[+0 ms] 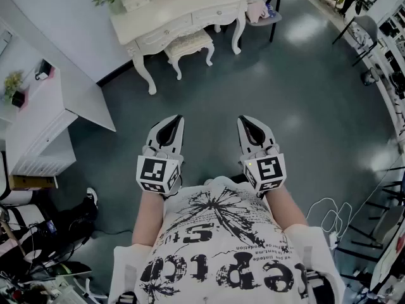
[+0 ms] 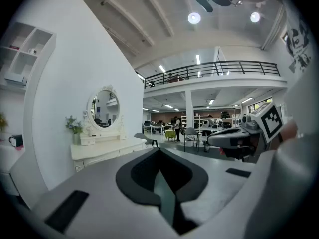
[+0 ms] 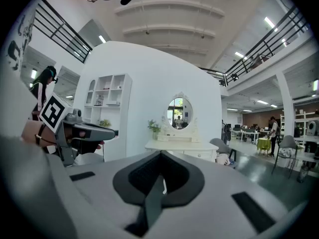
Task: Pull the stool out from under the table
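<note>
1. Head view: We hold the left gripper (image 1: 172, 125) and right gripper (image 1: 250, 124) side by side at waist height. Both point forward over the bare floor (image 1: 297, 94), and neither touches anything. From this angle we cannot judge the gaps between the jaws. The stool (image 1: 188, 45) stands ahead of both grippers and well apart from them. It is tucked partly under the table (image 1: 166, 19), with only its front half and front legs showing. The table's top edge is cut off by the frame.

2. Left gripper view: The left gripper (image 2: 160, 176) has its jaws closed together, tip to tip, with nothing between them. The right gripper (image 2: 234, 139) shows at the right, level with it. The table (image 2: 107, 151) and its oval mirror (image 2: 104, 108) stand ahead to the left against the wall. The stool is hidden here behind the gripper's own body.

3. Right gripper view: The right gripper (image 3: 158, 183) also has its jaws pressed together and holds nothing. The left gripper (image 3: 88, 131) shows at the left. The table (image 3: 182, 146) stands straight ahead, far off, with a chair (image 3: 222, 148) at its right end. The stool is again hidden below the gripper's body.
</note>
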`<state>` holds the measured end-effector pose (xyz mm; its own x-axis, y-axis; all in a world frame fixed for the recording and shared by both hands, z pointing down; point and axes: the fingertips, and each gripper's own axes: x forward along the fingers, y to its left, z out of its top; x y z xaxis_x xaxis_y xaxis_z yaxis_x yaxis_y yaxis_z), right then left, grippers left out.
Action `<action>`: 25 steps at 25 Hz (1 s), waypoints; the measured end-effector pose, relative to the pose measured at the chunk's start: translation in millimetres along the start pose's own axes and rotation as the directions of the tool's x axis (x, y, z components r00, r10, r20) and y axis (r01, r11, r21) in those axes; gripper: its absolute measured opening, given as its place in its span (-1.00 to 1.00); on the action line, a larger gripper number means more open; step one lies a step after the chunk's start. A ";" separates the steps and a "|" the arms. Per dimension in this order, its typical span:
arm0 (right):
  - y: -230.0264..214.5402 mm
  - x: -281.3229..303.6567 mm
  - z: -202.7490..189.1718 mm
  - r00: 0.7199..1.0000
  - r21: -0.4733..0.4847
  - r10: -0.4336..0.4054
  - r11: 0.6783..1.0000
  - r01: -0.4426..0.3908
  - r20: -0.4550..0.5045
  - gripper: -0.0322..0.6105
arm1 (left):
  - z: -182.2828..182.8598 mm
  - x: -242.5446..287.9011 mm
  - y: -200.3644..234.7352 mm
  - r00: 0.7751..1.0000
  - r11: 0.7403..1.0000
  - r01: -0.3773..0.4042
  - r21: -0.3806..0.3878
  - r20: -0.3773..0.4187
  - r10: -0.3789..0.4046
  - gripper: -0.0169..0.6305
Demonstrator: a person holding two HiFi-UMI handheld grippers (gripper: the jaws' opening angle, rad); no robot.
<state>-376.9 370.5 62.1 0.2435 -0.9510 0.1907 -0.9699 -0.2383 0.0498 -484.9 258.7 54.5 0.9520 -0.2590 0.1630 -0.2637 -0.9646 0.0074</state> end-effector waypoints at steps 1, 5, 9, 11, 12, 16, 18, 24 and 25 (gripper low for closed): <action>0.3 1.3 -0.6 1.000 0.002 0.000 1.000 0.000 -0.003 -0.85 | 0.3 1.1 1.2 1.000 1.000 0.001 0.000 -0.001 -0.001 -0.90; 1.2 6.5 -4.3 1.000 0.012 0.003 1.000 -0.003 -0.014 -0.85 | 0.0 6.2 5.1 1.000 1.000 0.006 -0.002 -0.003 -0.006 -0.90; -2.0 10.7 -7.7 1.000 0.022 -0.001 1.000 0.001 -0.030 -0.85 | -1.4 14.0 7.7 1.000 1.000 0.012 -0.011 -0.006 -0.012 -0.90; -6.2 12.8 -8.5 0.999 0.033 -0.008 0.999 0.009 -0.035 -0.85 | -2.5 18.4 8.6 1.000 1.000 0.013 -0.015 -0.010 -0.013 -0.90; -8.6 13.1 -8.7 0.999 0.043 -0.011 0.999 0.013 -0.035 -0.85 | -3.2 20.0 8.3 1.000 1.000 0.014 -0.018 -0.012 -0.014 -0.90; -17.9 13.6 -14.2 0.999 0.072 -0.021 0.997 0.024 -0.048 -0.85 | -7.0 23.9 3.9 1.000 0.999 0.020 -0.036 -0.013 -0.020 -0.90; -21.0 15.7 -18.7 0.998 0.077 -0.018 0.997 0.023 -0.059 -0.85 | -11.3 26.9 3.4 1.000 0.999 0.018 -0.044 -0.017 -0.019 -0.90; -41.7 40.1 -30.2 0.995 0.080 0.027 0.997 -0.019 -0.093 -0.85 | -24.8 56.3 13.2 0.998 0.997 -0.024 -0.076 -0.060 0.020 -0.90; -49.1 46.5 -32.7 0.995 0.084 0.037 0.996 -0.029 -0.097 -0.85 | -26.4 63.4 14.3 0.997 0.996 -0.035 -0.078 -0.067 0.030 -0.90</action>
<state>-318.0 344.5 100.6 0.2068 -0.9355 0.2864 -0.9732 -0.2269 -0.0382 -432.4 229.8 91.0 0.9312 -0.2842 0.2284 -0.3087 -0.9479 0.0790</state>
